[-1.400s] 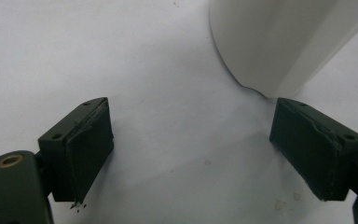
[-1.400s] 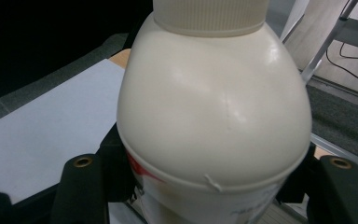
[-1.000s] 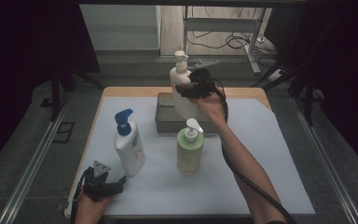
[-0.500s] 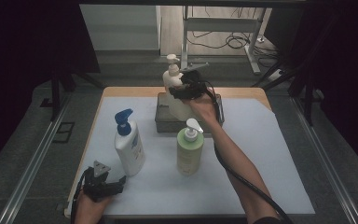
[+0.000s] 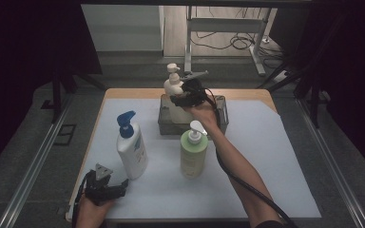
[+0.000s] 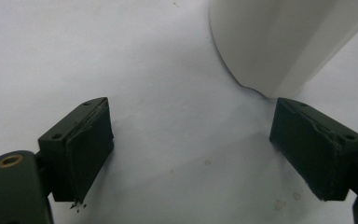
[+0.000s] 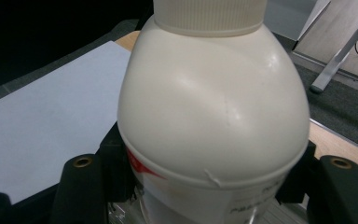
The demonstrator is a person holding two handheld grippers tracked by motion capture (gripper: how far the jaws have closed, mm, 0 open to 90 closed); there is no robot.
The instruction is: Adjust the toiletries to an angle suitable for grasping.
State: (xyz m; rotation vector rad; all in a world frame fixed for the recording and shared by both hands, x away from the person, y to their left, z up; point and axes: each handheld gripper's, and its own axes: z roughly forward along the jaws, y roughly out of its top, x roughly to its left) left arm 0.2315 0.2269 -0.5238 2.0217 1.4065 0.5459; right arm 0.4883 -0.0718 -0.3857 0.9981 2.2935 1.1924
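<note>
A: Nearest, the left gripper [image 5: 105, 187] rests on the tabletop [image 5: 275, 156], jaws wide, empty, beside the blue-pump bottle [image 5: 130, 147].

B: Farther off, the right gripper [image 5: 190, 92] clamps the cream bottle [image 7: 212, 112] over the grey bin [image 5: 221, 121]; its base is hidden. The green bottle [image 5: 193, 152] stands between.
</note>
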